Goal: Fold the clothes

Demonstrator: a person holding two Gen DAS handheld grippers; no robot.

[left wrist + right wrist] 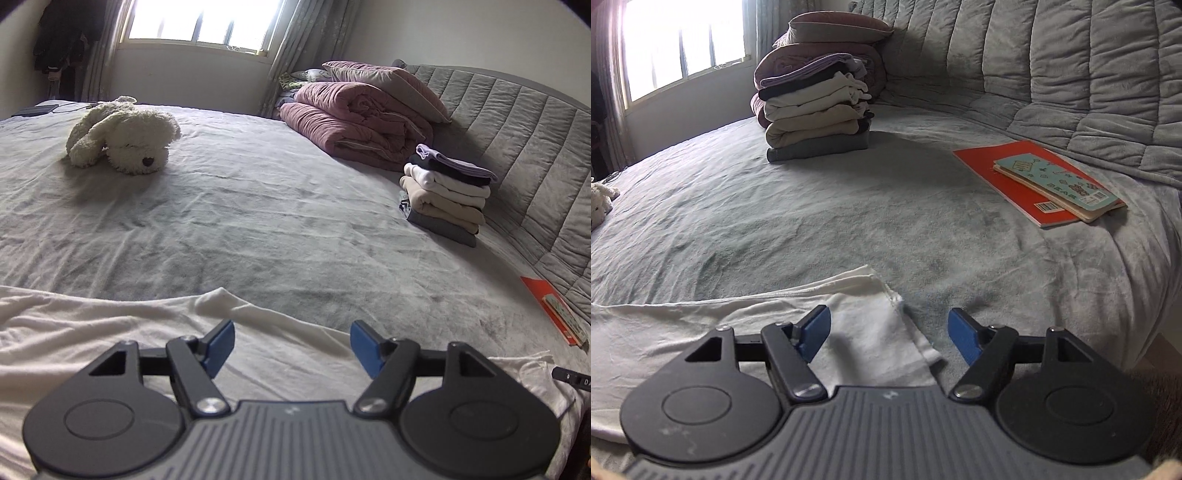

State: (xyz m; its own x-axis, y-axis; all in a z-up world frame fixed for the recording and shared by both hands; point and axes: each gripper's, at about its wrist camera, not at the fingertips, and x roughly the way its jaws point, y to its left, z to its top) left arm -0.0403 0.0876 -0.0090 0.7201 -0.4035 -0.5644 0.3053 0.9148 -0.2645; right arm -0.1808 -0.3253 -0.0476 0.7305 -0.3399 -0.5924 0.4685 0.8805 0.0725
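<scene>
We have a white garment [110,332] spread flat across the near edge of the bed [277,221], laid out that way, we judge, so its edges can be taken up and folded over. Our finished work sits well apart by the quilted headboard [517,129]: a stack of folded clothes [447,192], kept clear of the folding space, with a rolled pink duvet [351,118] behind it. A plush dog [125,136] lies far across the bed, and an orange book [1015,173] with a smaller teal booklet [1056,181] on top rests off to the right, out of the way.

Our left gripper [291,345] hangs over the middle of the garment with its blue fingers [221,345] spread wide; cloth lies beneath the gap, but nothing is pinched. Our right gripper [888,336] is over the garment's right-hand corner, where a folded edge ends against bare bedsheet; its fingers [962,336] also stand wide apart and hold nothing. We judge both are placed to take hold for the next fold.
</scene>
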